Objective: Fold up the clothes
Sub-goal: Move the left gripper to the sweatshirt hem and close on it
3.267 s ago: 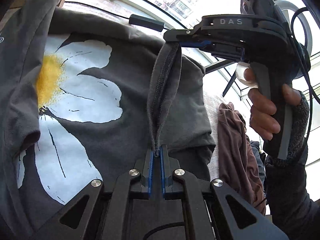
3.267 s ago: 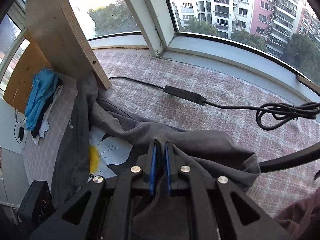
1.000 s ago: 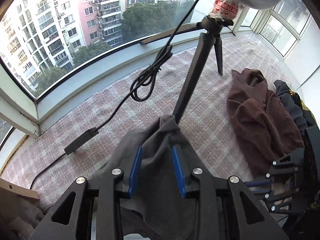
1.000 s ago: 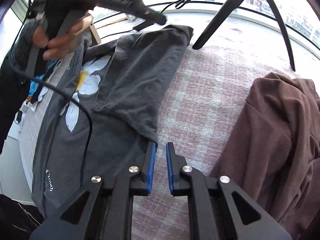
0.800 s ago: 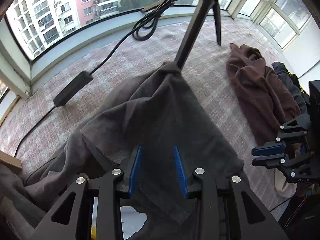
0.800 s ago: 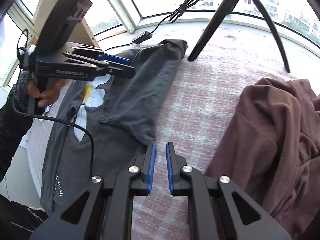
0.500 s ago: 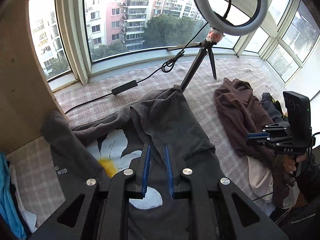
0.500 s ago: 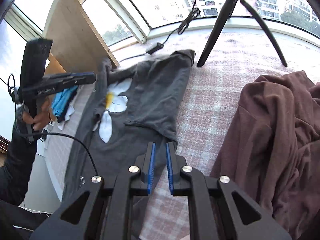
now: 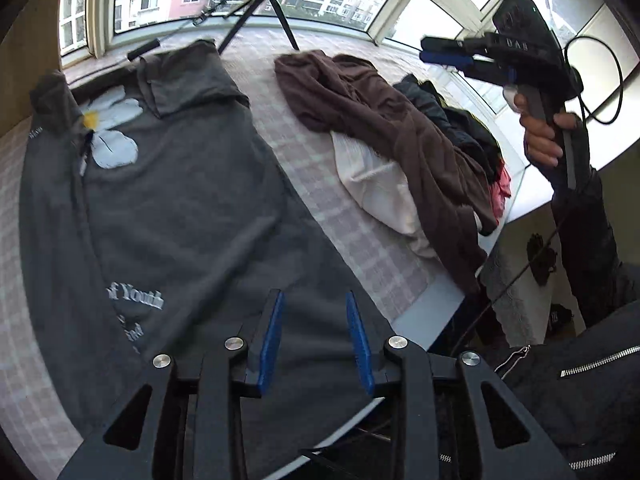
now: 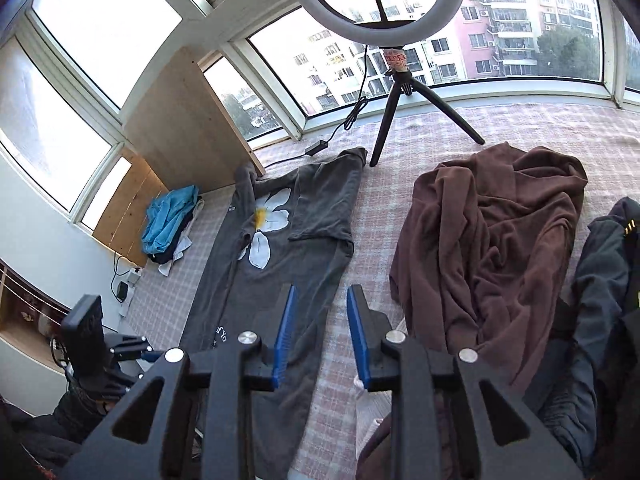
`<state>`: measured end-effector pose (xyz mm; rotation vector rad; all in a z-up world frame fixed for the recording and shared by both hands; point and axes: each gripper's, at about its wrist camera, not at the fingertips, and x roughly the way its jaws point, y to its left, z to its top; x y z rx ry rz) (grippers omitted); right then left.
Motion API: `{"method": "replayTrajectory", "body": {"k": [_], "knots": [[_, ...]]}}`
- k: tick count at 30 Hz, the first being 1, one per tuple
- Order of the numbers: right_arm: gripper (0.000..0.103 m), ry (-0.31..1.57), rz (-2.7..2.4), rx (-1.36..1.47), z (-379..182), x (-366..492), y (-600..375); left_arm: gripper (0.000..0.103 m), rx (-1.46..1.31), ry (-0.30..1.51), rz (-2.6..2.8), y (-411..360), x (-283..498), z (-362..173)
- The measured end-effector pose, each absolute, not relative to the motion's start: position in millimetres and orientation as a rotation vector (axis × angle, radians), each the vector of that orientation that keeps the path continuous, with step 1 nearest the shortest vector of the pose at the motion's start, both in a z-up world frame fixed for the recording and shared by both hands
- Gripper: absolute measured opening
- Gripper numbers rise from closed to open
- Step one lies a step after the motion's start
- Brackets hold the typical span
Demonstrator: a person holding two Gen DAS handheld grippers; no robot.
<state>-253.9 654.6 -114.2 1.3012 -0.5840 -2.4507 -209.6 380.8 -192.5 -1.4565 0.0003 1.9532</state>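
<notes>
Both grippers lifted; brown garment [image 10: 488, 232] beside T-shirt [image 10: 304, 248].

Left gripper [image 9: 314, 338] gapes above grey T-shirt [image 9: 180, 208].

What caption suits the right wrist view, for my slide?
Open right gripper above a grey daisy-print T-shirt, one sleeve folded in, beside a brown garment.

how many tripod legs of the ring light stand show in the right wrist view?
2. One leg runs down-left, its foot beside the grey shirt's folded sleeve; the other leg runs right onto the checked cloth. A third may be hidden behind the stand.
</notes>
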Motion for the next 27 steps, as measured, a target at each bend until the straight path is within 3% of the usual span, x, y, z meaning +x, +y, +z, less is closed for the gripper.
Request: {"method": "replayTrajectory", "body": {"k": [5,10,14,16,18,21,23,25,27], "knots": [[0.026,-0.651,-2.438,1.395,-138,-223,644,0.031,-1.505,0.096,1.819,447,-122,-255],[0.026,-0.687,-2.439,1.406,-143,-183,635,0.031,-1.516,0.13,1.909,472,-99,-274],[0.026,-0.69,-2.46,1.374,-135,-154,629,0.04,-1.496,0.123,1.962,480,-100,-272],[0.026,-0.691,-2.47,1.359,-131,-140,627,0.051,-1.489,0.144,1.962,488,-98,-271],[0.026,-0.694,-2.481,1.355,-130,-133,627,0.052,-1.466,0.197,1.992,496,-95,-271],[0.026,-0.702,-2.491,1.356,-129,-126,627,0.047,-1.463,0.216,2.044,499,-95,-271],[0.026,-0.71,-2.49,1.363,-129,-124,627,0.027,-1.445,0.267,2.096,499,-94,-271],[0.026,-0.717,-2.49,1.371,-130,-123,626,0.008,-1.466,0.173,2.063,490,-98,-272],[0.026,-0.707,-2.482,1.383,-130,-130,622,0.005,-1.51,0.027,2.029,471,-101,-269]]}}
